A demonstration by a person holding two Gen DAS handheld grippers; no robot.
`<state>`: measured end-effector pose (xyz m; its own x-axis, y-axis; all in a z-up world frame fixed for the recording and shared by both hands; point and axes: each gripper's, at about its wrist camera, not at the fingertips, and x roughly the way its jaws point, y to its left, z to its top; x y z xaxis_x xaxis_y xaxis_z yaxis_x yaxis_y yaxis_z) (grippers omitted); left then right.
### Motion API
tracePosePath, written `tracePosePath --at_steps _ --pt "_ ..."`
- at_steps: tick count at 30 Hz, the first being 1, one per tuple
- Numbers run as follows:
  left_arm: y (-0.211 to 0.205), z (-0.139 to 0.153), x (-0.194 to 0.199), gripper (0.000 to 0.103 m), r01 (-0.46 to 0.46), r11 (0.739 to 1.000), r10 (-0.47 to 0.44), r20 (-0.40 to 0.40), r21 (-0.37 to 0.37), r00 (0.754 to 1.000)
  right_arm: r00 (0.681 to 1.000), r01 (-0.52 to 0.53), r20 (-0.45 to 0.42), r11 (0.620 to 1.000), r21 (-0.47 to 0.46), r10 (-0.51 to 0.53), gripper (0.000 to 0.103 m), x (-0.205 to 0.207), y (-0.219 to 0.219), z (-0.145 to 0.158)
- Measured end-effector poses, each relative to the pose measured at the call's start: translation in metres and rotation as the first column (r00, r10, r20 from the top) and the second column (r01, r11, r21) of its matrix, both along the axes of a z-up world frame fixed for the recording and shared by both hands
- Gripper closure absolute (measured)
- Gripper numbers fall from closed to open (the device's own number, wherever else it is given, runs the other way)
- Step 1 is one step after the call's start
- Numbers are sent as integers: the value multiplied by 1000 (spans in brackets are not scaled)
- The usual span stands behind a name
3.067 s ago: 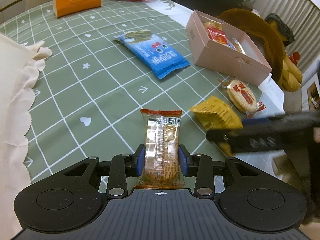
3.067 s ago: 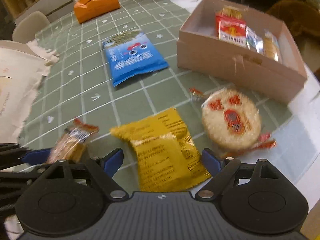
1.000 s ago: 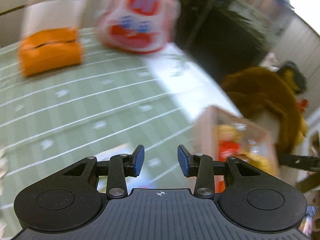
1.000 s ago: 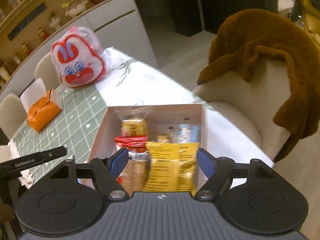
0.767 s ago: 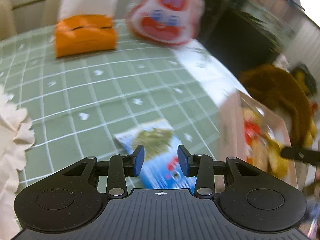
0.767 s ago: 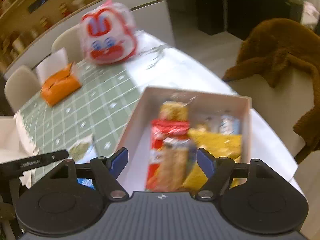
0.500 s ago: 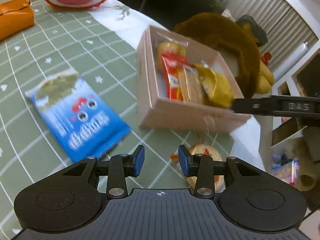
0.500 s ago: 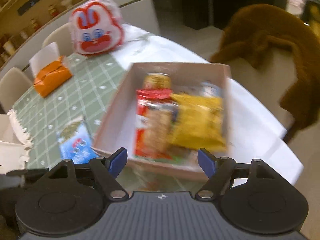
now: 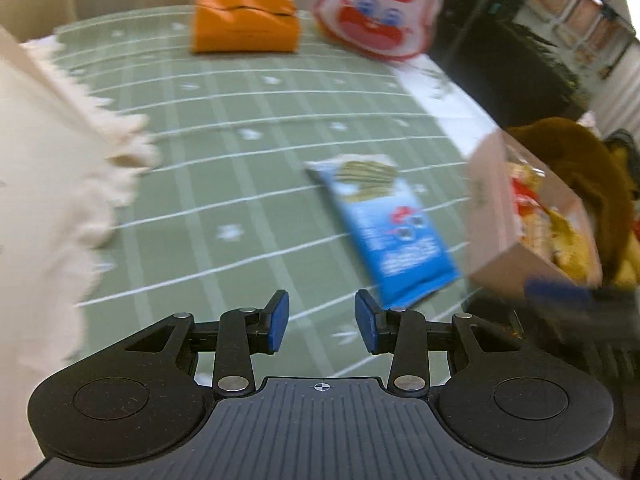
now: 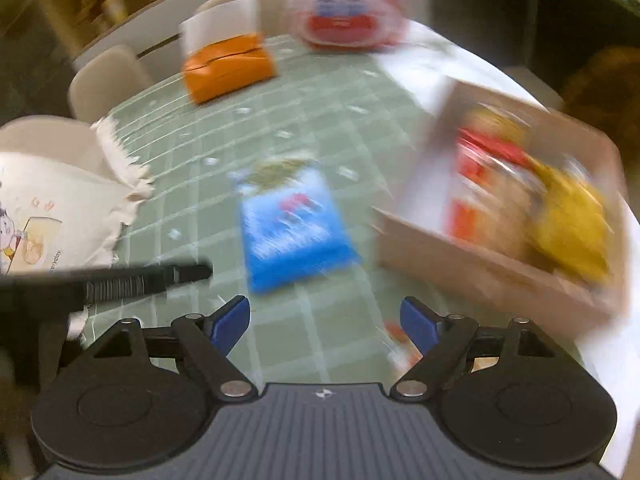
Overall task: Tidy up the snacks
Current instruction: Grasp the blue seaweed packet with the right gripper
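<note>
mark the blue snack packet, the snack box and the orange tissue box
blue snack packet (image 9: pixel 394 236), left wrist view, middle of its blue face
snack box (image 10: pixel 480 276), right wrist view, near outer wall
orange tissue box (image 9: pixel 245 26), left wrist view, centre of its front

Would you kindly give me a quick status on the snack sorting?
Left gripper open, empty. Right gripper opening, nothing between jaws. Blue snack packet flat on table beside pink box, which holds several snacks. Nothing blocking the packet.
</note>
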<state>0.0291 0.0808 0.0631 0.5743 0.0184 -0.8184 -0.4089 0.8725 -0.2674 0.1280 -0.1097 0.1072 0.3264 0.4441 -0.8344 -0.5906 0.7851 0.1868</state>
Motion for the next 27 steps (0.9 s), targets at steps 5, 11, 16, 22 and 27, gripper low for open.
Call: tracePosePath --at_steps 5,11,16,22,27 --pt "28 8 -25 62 -56 998 57 30 -30 998 997 -67 17 993 -92 69 19 31 77 -13" --pt "45 5 -33 62 -41 997 43 39 -68 998 998 -61 -20 986 -153 59 19 58 112 -45" --pt "39 -2 -28 62 8 998 -6 40 -62 999 999 -35 -25 980 -194 31 14 66 116 -60" --pt "37 -6 -31 62 13 997 -9 53 -76 999 998 -20 -65 979 -201 7 7 70 114 -69" --pt "45 -8 -38 62 -16 996 20 53 -90 998 997 -19 -79 980 -198 3 18 58 114 -63"
